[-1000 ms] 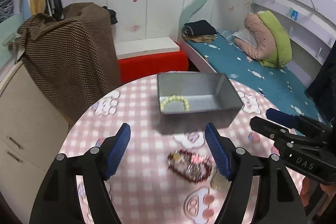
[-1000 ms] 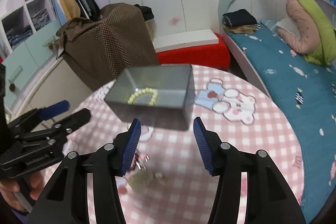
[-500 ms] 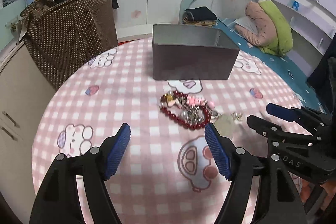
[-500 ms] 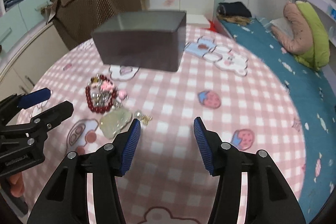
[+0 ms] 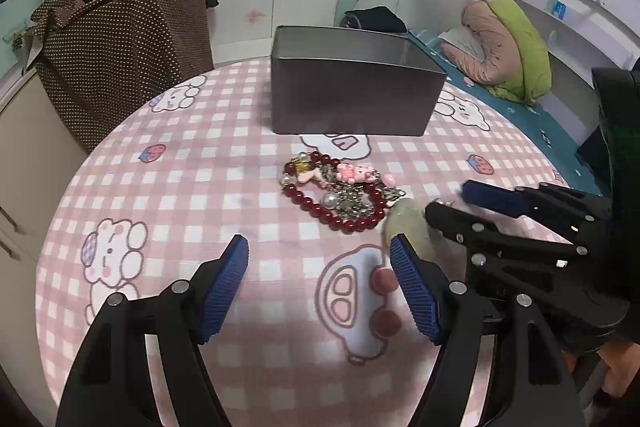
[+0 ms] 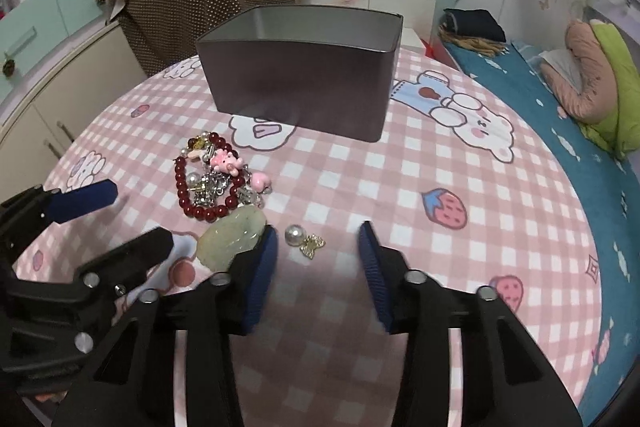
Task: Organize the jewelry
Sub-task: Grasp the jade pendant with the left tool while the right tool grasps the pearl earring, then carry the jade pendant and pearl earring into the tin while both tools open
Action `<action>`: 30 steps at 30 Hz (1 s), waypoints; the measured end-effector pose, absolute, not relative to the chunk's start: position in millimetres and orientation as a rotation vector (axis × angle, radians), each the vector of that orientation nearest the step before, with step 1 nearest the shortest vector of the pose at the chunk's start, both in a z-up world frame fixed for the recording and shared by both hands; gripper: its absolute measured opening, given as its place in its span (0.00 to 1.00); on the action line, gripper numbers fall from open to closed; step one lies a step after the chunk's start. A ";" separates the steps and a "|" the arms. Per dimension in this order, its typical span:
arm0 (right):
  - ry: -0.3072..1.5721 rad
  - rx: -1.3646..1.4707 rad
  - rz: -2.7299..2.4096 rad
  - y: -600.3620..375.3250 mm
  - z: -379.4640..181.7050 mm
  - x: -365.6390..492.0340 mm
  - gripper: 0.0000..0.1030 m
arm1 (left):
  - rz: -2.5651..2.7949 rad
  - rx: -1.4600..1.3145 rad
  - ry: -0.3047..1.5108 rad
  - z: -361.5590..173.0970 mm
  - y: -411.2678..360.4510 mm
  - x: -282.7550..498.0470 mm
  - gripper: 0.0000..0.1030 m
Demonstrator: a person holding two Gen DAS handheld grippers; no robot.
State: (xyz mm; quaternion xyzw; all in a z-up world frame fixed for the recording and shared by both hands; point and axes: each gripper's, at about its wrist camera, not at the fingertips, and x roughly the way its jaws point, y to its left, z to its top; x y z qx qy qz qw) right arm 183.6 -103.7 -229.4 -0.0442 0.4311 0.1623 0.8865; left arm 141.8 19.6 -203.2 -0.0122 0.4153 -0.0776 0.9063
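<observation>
**Both sets of fingers low over the jewelry pile**

A child's bedroom, a round table [image 6: 460, 155] in pink check with the grey tin [image 6: 304, 87] at its far side — the likely home for the pieces. The red bead bracelet [image 5: 340, 215], tangled with charms, lies near the tin. My right fingers [image 6: 318, 259] stand wide and empty, low around the pearl earring [image 6: 304, 241], the pale jade pendant [image 6: 232, 237] just outside them. My left fingers [image 5: 320, 285] also gape, holding nothing — waiting short of the pile.

Left gripper [image 5: 318, 277] spread wide, right gripper [image 6: 318, 263] open, seemingly low
</observation>
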 end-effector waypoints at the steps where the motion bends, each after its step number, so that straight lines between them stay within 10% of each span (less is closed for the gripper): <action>1: 0.896 -0.093 0.345 -103.8 -229.2 184.6 0.31 | -0.164 -0.026 0.860 -203.6 18.3 142.4 0.69; 5: 0.894 -0.101 0.396 -100.5 -228.4 185.4 0.11 | -0.175 -0.021 0.862 -206.0 14.2 144.1 0.68; 17: 0.905 0.017 0.351 -142.6 -229.6 169.8 0.11 | -0.237 0.023 0.894 -211.8 -18.2 153.1 0.67; 26: 0.908 0.055 0.361 -147.8 -230.4 167.1 0.11 | -0.206 0.123 0.898 -212.2 -35.4 159.4 0.29; 30: 0.904 0.063 0.367 -144.7 -230.0 166.4 0.11 | -0.241 0.103 0.891 -211.6 -29.1 158.9 0.27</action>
